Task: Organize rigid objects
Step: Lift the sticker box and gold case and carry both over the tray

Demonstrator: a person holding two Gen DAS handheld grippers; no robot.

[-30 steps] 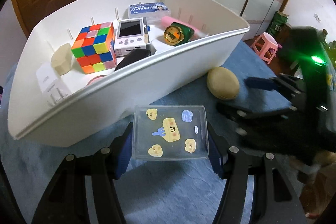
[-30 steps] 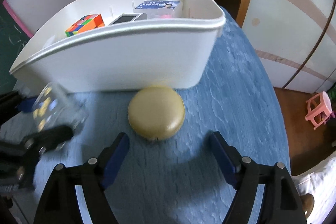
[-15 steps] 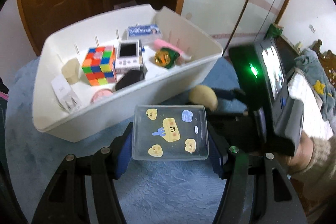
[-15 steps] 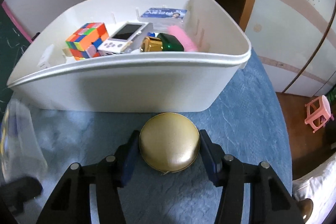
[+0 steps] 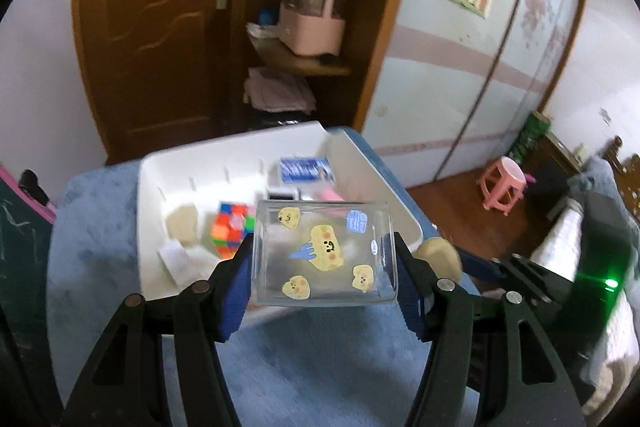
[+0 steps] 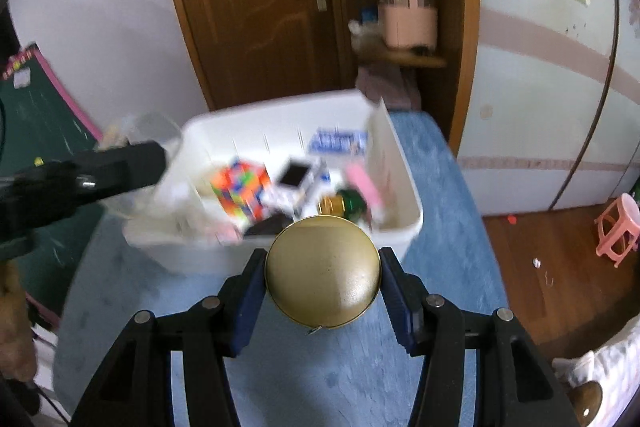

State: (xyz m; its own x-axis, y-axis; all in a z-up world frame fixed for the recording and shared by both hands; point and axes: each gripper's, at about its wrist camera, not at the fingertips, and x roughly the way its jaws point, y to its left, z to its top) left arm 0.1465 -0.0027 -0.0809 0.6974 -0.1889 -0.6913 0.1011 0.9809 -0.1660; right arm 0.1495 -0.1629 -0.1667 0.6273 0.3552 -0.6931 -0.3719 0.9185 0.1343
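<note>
My left gripper (image 5: 323, 269) is shut on a clear plastic box (image 5: 324, 254) with yellow cartoon stickers and holds it high above the white bin (image 5: 152, 227). My right gripper (image 6: 322, 279) is shut on a round gold tin (image 6: 322, 271), lifted above the blue tablecloth (image 6: 436, 195) at the bin's near wall (image 6: 408, 227). The tin (image 5: 437, 257) and right gripper also show at the right in the left wrist view. The bin holds a colour cube (image 6: 241, 189), a small handheld game console (image 6: 298, 175), a blue-white packet (image 6: 338, 142), a pink item (image 6: 365, 187) and a gold-green bottle (image 6: 343, 205).
A wooden door (image 5: 152, 27) and corner shelf with a pink holder (image 5: 312, 27) stand behind the table. A pink stool (image 5: 504, 183) is on the floor at the right. A green chalkboard (image 6: 40, 115) is at the left.
Both grippers rose well above the table. The right gripper closed on the gold tin and lifted it. The left gripper lifted the clear box higher; the bin now looks smaller and farther.
</note>
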